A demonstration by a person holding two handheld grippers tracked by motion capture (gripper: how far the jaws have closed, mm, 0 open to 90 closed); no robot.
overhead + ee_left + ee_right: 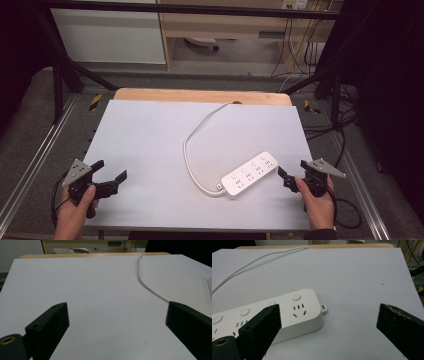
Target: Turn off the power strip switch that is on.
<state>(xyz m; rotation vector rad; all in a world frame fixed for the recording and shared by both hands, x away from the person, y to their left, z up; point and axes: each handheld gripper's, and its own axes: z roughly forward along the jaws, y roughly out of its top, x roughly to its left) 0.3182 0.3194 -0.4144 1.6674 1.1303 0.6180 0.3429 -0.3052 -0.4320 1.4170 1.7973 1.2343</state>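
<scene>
- White power strip [250, 174] lying flat on the grey surface [150, 140], in the lower right of the high view, slanted from lower left up to upper right.
- Four socket groups and four round buttons facing up along its top; small mounting tab at the end nearest the right tongs, seen right of centre in the right gripper view.
- White cord [192, 145] leaving the strip's lower-left end, curving up through the centre of the frame and running off the far edge of the surface by the wooden strip [200, 95].
- Right tongs [290, 172] at the lower right of the high view, held in a hand [317, 200], just beside the strip's upper-right end but not touching it; jaws wide apart, nothing between them.
- In the right gripper view, strip's end [297, 310] partly behind the left jaw in the lower left of the frame, bare surface between the jaws.
- Left tongs [111, 170] at the lower left of the high view, held in the other hand [75, 210], well apart from the strip; jaws spread, nothing between them.
- In the left gripper view, bare surface between the jaws, cord [147, 285] in the upper right.
</scene>
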